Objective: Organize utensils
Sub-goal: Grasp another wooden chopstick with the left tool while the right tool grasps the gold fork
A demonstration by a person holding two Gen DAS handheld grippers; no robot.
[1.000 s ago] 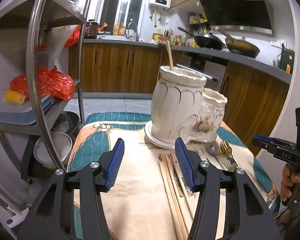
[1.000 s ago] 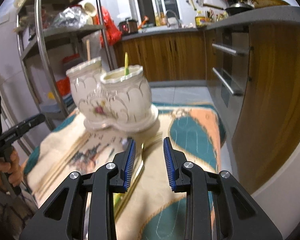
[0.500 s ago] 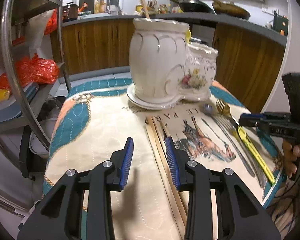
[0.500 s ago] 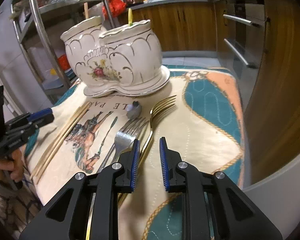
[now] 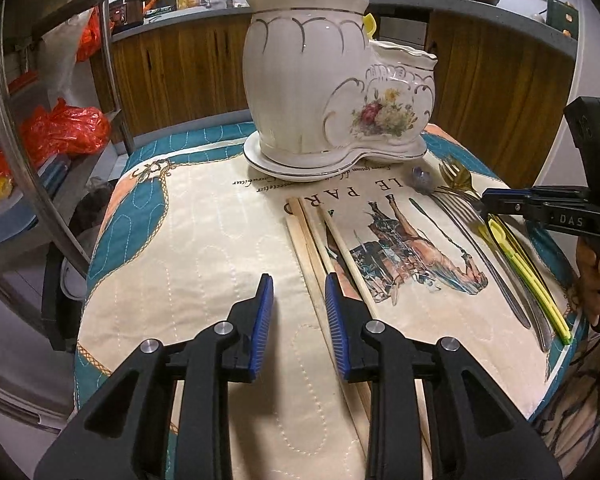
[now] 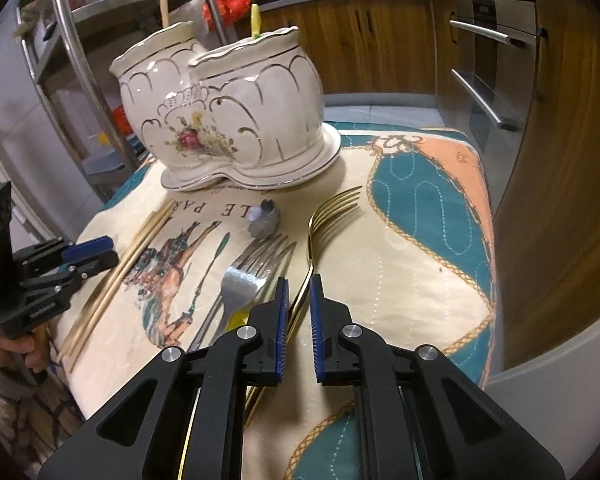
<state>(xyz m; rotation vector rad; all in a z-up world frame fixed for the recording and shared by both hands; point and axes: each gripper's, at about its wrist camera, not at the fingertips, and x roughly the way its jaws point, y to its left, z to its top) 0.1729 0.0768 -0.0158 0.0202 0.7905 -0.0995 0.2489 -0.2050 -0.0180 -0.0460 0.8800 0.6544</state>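
While both grippers have just been narrowing their jaws, the step in hand looks like a paired pick-up. The right gripper [image 6: 299, 296] straddles the gold fork [image 6: 320, 224] handle, which runs between its pads; the gap is slim, yet whether they pinch it I cannot tell. The left gripper [image 5: 298, 300] is unclenched, with the nearest of the wooden chopsticks [image 5: 320, 240] just inside its right pad. The ceramic utensil holder [image 5: 320, 80] stands ahead of both. Next, I judge, each should finish closing, then lift toward the holder.
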